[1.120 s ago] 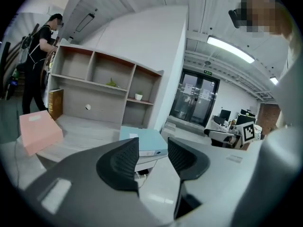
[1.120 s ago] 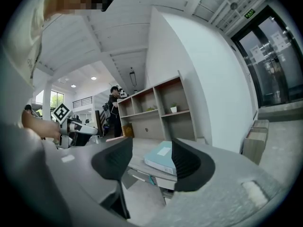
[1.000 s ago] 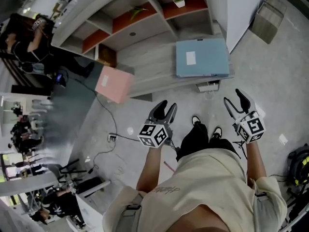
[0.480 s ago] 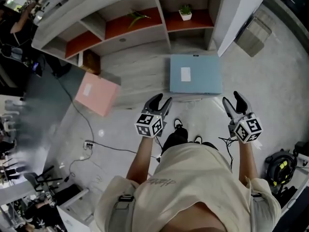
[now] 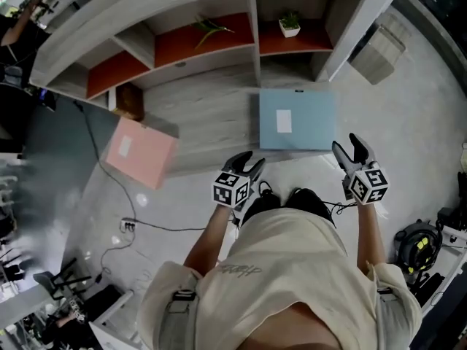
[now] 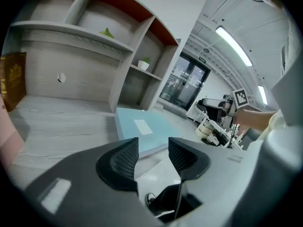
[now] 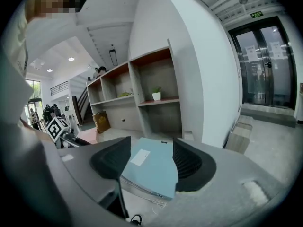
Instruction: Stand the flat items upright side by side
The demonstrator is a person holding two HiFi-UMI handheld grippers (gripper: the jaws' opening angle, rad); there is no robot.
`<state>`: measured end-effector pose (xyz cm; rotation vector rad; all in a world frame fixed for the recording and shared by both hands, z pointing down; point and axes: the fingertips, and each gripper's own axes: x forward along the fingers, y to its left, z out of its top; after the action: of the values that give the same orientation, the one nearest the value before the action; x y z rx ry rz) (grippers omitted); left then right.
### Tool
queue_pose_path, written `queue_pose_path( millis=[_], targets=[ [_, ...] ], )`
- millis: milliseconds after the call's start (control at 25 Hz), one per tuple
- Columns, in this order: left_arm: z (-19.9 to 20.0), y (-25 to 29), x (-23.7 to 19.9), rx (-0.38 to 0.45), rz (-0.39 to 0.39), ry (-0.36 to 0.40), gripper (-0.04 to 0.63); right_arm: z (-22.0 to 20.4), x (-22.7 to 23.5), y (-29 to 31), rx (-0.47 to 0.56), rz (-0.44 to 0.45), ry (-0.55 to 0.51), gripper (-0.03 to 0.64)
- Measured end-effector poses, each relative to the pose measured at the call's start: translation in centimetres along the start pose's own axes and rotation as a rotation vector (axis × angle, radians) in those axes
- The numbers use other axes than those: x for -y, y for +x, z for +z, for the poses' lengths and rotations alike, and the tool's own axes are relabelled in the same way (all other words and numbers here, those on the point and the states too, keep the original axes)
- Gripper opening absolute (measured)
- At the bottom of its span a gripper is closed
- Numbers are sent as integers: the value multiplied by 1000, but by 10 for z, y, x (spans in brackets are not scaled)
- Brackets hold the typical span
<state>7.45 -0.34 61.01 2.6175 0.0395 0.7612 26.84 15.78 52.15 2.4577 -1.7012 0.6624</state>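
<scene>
A light blue flat folder (image 5: pixel 295 119) with a white label lies flat on the low wooden shelf board (image 5: pixel 211 111). A pink flat folder (image 5: pixel 140 152) lies to its left, hanging over the board's front edge. Both grippers hover over the floor just short of the blue folder. My left gripper (image 5: pixel 246 165) is off its near left corner and stands open and empty (image 6: pixel 154 148), with the blue folder (image 6: pixel 142 129) beyond its jaws. My right gripper (image 5: pixel 350 148) is off the near right corner. Its jaws are opening with nothing between them (image 7: pixel 151 150), and the folder (image 7: pixel 151 167) lies ahead.
Behind the board rises a shelf unit with red-backed compartments and a small potted plant (image 5: pixel 290 24). A brown book (image 5: pixel 128 100) stands at the board's left end. A grey block (image 5: pixel 377 53) sits to the right of a white column. A cable (image 5: pixel 131 224) runs across the floor on the left.
The person has stepped closer to the shelf. Both grippers now sit nearer the blue folder's front edge, and the right jaws look slightly wider.
</scene>
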Motion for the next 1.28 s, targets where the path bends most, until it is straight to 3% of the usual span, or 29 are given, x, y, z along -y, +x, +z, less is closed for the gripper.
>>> queue_pose_path(
  millis=[160, 400, 640, 1000, 1280],
  targets=[
    [-9, 15, -9, -58, -11, -24, 221, -10, 24, 16, -55, -24, 18, 294],
    [-18, 40, -29, -84, 66, -78, 227, -33, 63, 40, -119, -29, 52, 308],
    [-31, 64, -42, -107, 128, -293, 240, -45, 119, 95, -183, 7, 51, 316],
    [-55, 91, -58, -194, 341, -352, 262, -65, 167, 180, -294, 131, -25, 322],
    [-71, 93, -52, -208, 347, -464, 264, -81, 164, 220, -356, 237, -11, 327]
  ],
)
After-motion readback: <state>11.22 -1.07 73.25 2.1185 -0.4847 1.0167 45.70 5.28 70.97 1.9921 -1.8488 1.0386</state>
